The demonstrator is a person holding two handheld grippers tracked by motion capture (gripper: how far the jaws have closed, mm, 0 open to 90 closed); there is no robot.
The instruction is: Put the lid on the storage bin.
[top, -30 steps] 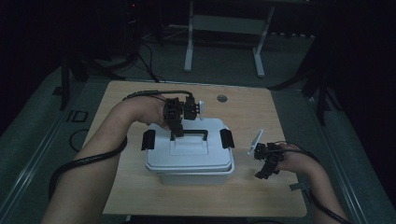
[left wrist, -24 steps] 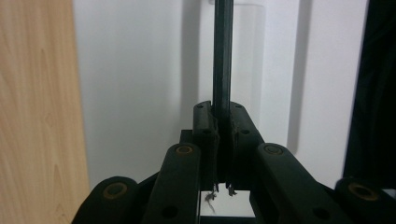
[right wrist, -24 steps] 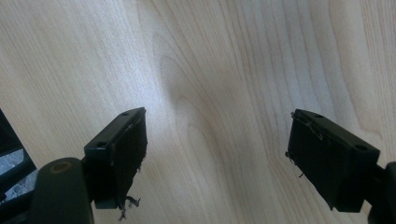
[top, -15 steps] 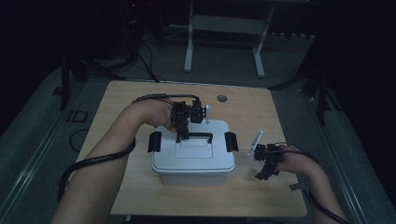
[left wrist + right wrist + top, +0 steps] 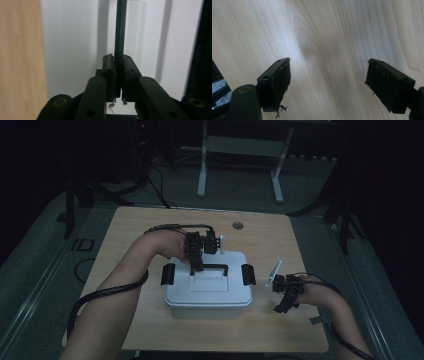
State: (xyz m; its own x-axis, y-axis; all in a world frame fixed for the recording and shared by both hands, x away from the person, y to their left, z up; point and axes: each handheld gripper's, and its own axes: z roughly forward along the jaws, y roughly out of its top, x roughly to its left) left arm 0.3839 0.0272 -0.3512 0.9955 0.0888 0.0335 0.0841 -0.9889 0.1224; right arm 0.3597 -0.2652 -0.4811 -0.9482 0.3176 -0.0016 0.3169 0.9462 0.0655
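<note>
In the high view, a white lidded storage box sits near the middle of the wooden table, its long axis running parallel to the near edge, with a black latch at each short end. The left gripper clamps the left end of the box's black handle.

In the left gripper view, the jaws pinch the handle bar, which runs straight away from them over the white lid.

In the right gripper view, the right gripper hangs wide open over bare wood, off the box's right end.
</note>
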